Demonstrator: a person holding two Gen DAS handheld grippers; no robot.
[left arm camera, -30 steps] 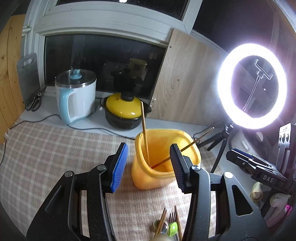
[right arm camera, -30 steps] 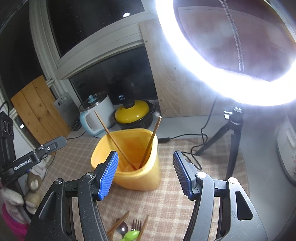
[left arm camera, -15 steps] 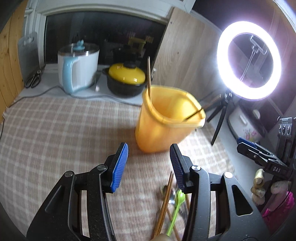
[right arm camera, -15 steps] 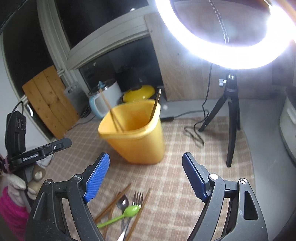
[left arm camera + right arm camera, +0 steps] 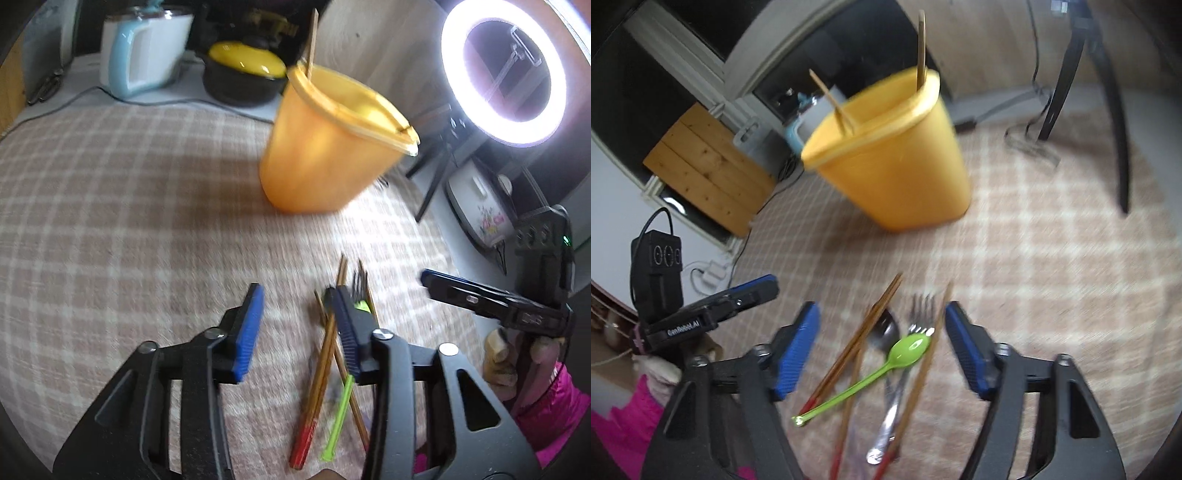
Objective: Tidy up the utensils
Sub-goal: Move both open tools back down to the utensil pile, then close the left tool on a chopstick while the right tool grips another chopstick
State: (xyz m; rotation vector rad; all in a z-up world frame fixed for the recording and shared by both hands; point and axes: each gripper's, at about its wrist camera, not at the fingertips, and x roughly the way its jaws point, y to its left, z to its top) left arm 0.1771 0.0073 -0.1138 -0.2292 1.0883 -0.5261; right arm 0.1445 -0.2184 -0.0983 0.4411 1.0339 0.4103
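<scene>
A yellow plastic holder [image 5: 325,147] stands on the checked cloth with two chopsticks [image 5: 921,44] leaning in it; it also shows in the right wrist view [image 5: 897,162]. A pile of utensils lies on the cloth in front of it: a green spoon [image 5: 886,365], a metal spoon [image 5: 884,332], a fork [image 5: 919,310] and several red-tipped chopsticks [image 5: 864,339]. My right gripper [image 5: 881,347] is open and empty, low over the pile, its jaws either side of it. My left gripper [image 5: 299,325] is open and empty, just left of the pile [image 5: 332,354].
A ring light [image 5: 502,70] on a tripod [image 5: 1071,74] stands at the right back. A white and blue kettle [image 5: 144,59] and a yellow-lidded pot [image 5: 243,74] stand behind the cloth. A rice cooker [image 5: 480,206] sits at the right edge.
Both grippers have dropped and tilted down toward the utensil pile. The holder has shifted up and away in both views. Both stay open.
</scene>
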